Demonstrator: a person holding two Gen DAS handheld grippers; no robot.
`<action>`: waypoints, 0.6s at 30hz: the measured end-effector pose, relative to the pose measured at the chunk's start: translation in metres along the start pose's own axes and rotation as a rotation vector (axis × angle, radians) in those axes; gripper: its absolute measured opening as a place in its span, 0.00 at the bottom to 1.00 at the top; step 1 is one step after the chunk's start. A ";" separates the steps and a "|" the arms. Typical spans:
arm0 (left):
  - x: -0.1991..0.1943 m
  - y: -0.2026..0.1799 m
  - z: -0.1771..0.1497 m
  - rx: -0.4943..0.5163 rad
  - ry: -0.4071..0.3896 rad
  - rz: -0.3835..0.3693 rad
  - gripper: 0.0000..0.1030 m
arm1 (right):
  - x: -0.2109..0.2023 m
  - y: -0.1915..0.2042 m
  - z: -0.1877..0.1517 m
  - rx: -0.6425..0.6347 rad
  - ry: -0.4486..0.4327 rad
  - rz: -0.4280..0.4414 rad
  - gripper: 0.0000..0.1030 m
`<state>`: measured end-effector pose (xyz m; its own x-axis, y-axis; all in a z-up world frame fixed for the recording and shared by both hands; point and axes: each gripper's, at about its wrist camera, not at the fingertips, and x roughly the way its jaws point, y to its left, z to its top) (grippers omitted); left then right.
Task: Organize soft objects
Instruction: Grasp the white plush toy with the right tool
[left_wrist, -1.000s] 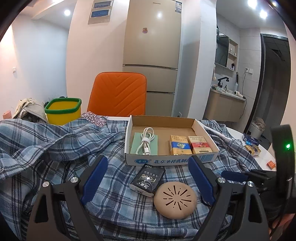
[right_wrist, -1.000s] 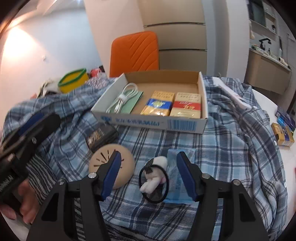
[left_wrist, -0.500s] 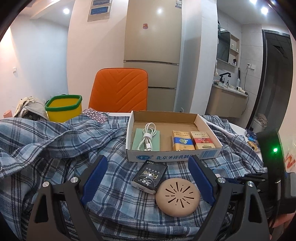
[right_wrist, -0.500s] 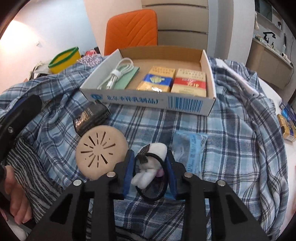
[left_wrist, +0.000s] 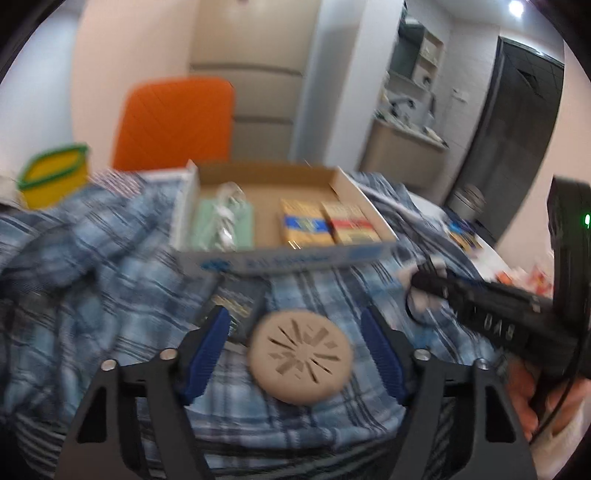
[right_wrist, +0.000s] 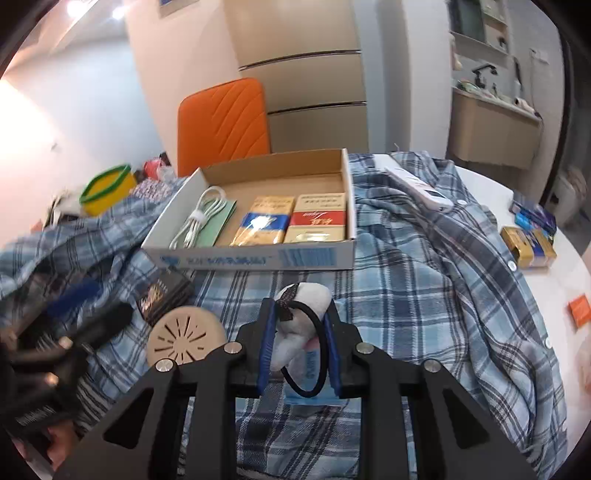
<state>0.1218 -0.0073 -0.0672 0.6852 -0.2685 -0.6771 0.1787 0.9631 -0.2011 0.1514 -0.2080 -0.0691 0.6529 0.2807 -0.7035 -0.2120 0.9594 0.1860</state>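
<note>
The plaid shirt (right_wrist: 424, 266) under both hand-held grippers is big and floppy. The round tan pad (left_wrist: 299, 356) sits between the left hand-held gripper (left_wrist: 295, 354)'s open jaws, which have just been closing. The right hand-held gripper (right_wrist: 299, 347) has just squeezed shut on the small white plush hair tie (right_wrist: 295, 332), soft and light; a second ago it lay loose.

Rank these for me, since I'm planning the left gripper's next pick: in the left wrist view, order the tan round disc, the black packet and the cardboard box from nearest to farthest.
1. Tan round disc, between the left gripper's fingers.
2. Black packet, just beyond the left finger.
3. Cardboard box, farther back, centre.
</note>
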 end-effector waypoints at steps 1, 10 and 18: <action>0.005 -0.003 -0.002 0.008 0.034 -0.023 0.65 | -0.001 -0.002 0.001 0.009 -0.002 0.005 0.23; 0.025 -0.009 -0.005 0.032 0.136 -0.027 0.62 | 0.001 -0.001 0.002 -0.001 0.005 0.006 0.23; 0.040 -0.023 -0.006 0.112 0.200 0.051 0.72 | 0.004 -0.001 0.001 -0.003 0.014 0.011 0.23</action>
<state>0.1410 -0.0399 -0.0937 0.5437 -0.2072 -0.8133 0.2323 0.9683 -0.0915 0.1549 -0.2077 -0.0715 0.6404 0.2903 -0.7110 -0.2210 0.9563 0.1914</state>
